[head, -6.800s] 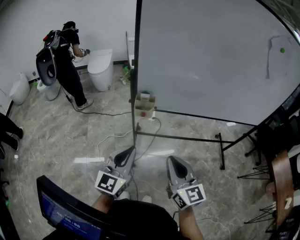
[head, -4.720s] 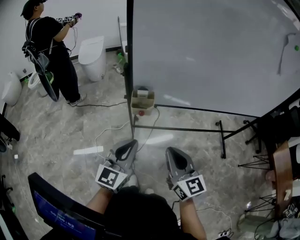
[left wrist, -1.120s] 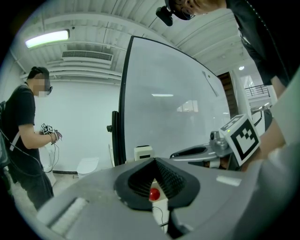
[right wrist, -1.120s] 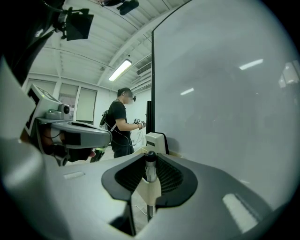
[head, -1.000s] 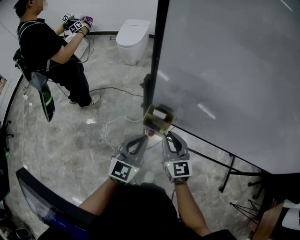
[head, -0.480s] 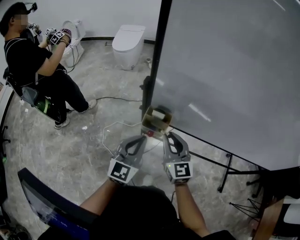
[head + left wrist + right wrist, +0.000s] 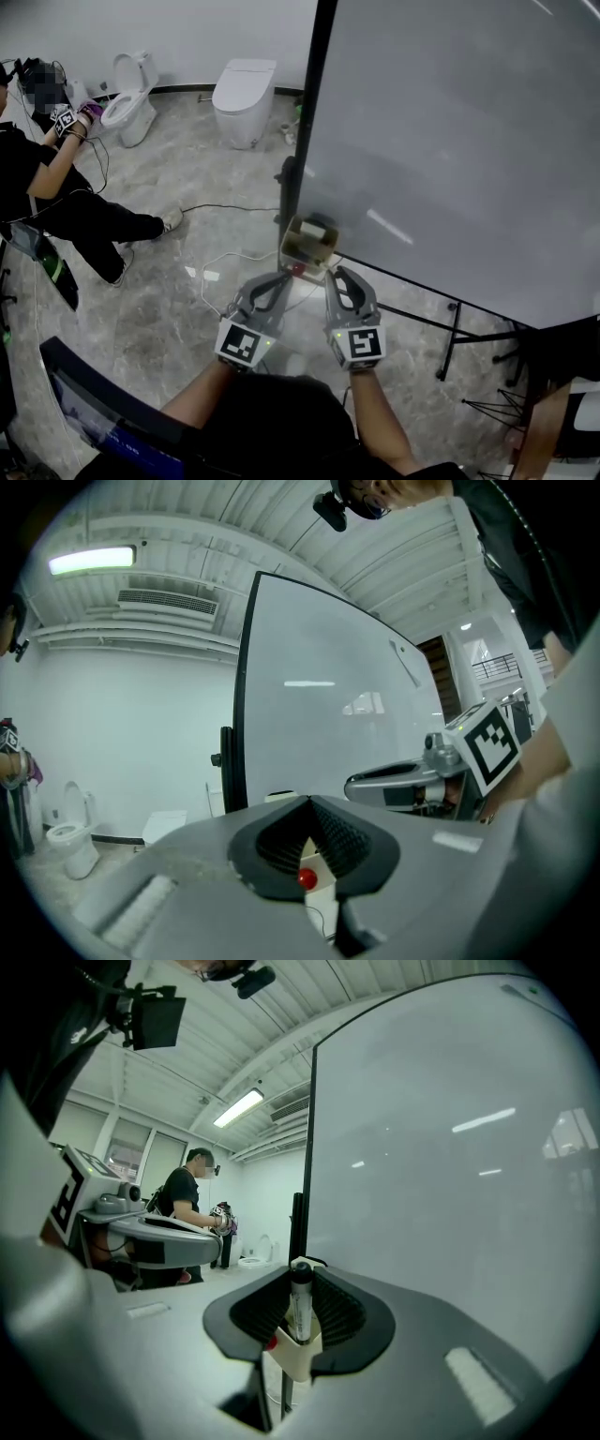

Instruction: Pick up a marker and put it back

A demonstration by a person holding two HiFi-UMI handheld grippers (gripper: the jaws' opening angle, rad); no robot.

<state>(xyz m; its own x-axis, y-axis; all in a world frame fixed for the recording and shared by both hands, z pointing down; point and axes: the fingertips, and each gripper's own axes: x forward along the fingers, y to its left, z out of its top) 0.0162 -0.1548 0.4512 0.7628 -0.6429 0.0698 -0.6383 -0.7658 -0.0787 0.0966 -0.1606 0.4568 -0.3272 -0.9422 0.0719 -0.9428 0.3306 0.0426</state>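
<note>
Right gripper [image 7: 301,1275] jaws pinch an upright marker [image 7: 300,1312] over the cream box [image 7: 307,246] at the black-framed whiteboard [image 7: 469,141] edge, left gripper [image 7: 309,804] jaws pressed together, empty, just beside it, grey marble floor [image 7: 178,291] below, white toilet [image 7: 239,89] and another person [image 7: 56,187] at the far wall.

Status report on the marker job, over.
Right gripper jaws shut on marker, upright, at the beige holder by the whiteboard. Left gripper jaws together, empty. Nothing seen in the way.
</note>
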